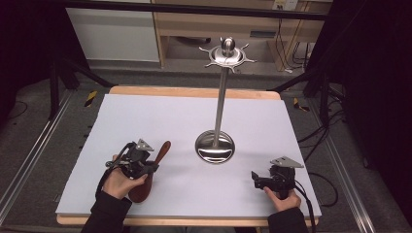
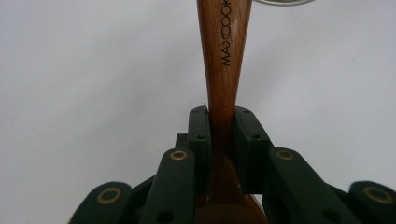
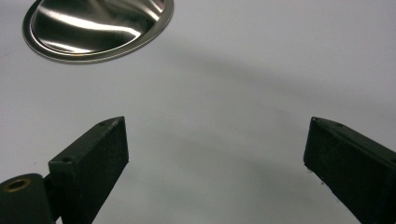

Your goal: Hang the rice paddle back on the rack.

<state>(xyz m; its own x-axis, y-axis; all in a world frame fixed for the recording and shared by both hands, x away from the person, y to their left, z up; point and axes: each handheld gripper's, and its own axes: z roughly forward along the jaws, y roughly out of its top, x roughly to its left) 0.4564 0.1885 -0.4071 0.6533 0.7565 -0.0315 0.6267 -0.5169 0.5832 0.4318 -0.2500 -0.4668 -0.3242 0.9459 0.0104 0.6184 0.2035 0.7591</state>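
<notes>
- Wooden spoon (image 1: pixel 154 165) is held tight near its neck by the left gripper (image 2: pixel 222 126), low over the desk (image 1: pixel 272 116) at the left.
- Metal stand (image 1: pixel 215 145) could be knocked over if the spoon is swung too fast.
- Right gripper (image 3: pixel 215 154) is rested at the right, jaws spread wide, nothing held.

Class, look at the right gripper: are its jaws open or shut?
Open. In the right gripper view, the right gripper has its jaws set wide apart, with only bare white table between them and nothing held.
</notes>
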